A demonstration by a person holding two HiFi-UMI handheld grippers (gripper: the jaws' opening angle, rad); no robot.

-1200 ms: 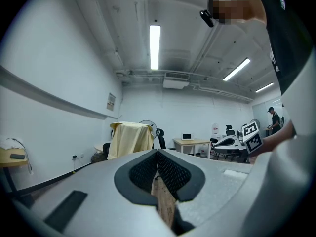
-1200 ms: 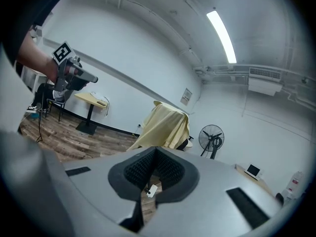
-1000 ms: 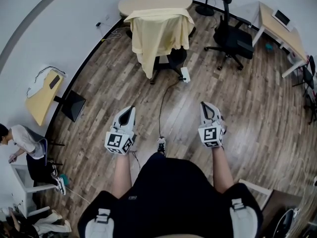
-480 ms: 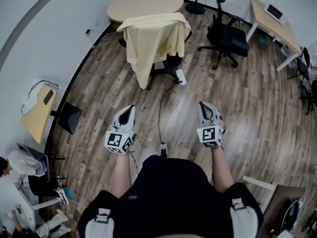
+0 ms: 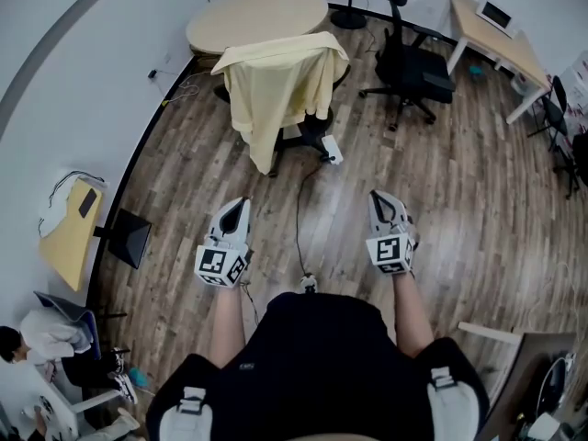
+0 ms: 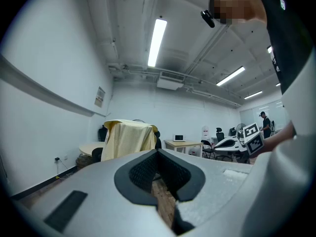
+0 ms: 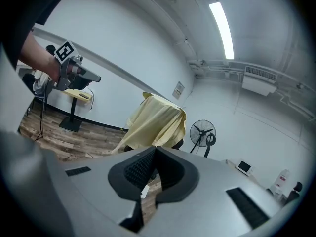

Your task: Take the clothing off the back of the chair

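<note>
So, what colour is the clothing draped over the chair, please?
Pale yellow clothing, clearest in head view.

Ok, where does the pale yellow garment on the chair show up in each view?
Head view: pale yellow garment, upper centre.
Left gripper view: garment, left of centre.
Right gripper view: garment, centre.
Shared landmark: small white-framed screen, right of the garment.

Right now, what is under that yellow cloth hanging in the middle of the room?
A black office chair: part of its seat and its wheeled base show below the yellow garment. From the head view the garment covers the backrest, so its shape cannot be seen.
</note>
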